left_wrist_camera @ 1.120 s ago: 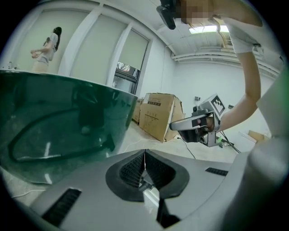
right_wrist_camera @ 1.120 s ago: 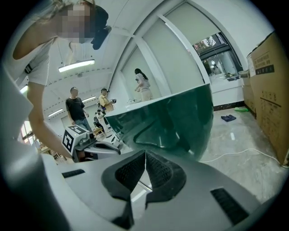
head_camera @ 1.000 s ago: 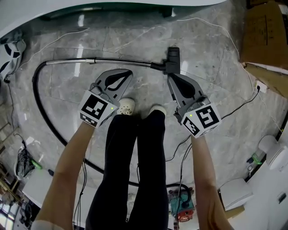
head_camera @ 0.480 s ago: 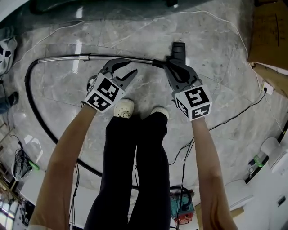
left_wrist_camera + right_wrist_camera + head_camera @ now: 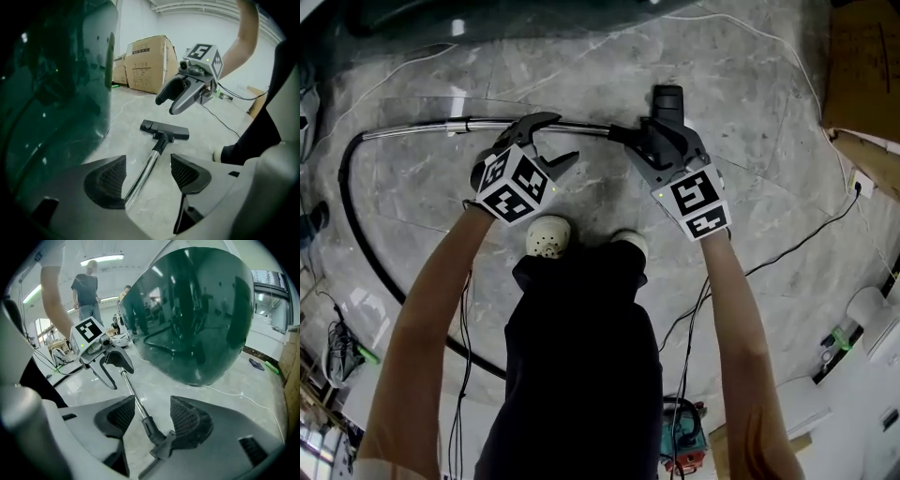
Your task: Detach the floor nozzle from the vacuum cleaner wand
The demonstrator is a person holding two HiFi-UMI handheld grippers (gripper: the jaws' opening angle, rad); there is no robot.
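Observation:
The vacuum's chrome wand lies on the marble floor and ends in a black floor nozzle. My left gripper hangs over the wand's right half with its jaws opening. In the left gripper view the wand runs between the pads, untouched, toward the nozzle. My right gripper sits over the black joint sleeve beside the nozzle; its jaws are opening too, and the sleeve shows between the pads without being pressed. Each gripper sees the other: the right gripper and the left gripper.
A black hose curves from the wand's left end around behind me. My feet stand just short of the wand. A large dark-green dome stands beyond it. Cardboard boxes sit at the right, cables cross the floor, and people stand far off.
Both grippers have dropped toward the wand and the view has closed in on it. Their jaws, shut a second ago, now stand apart.

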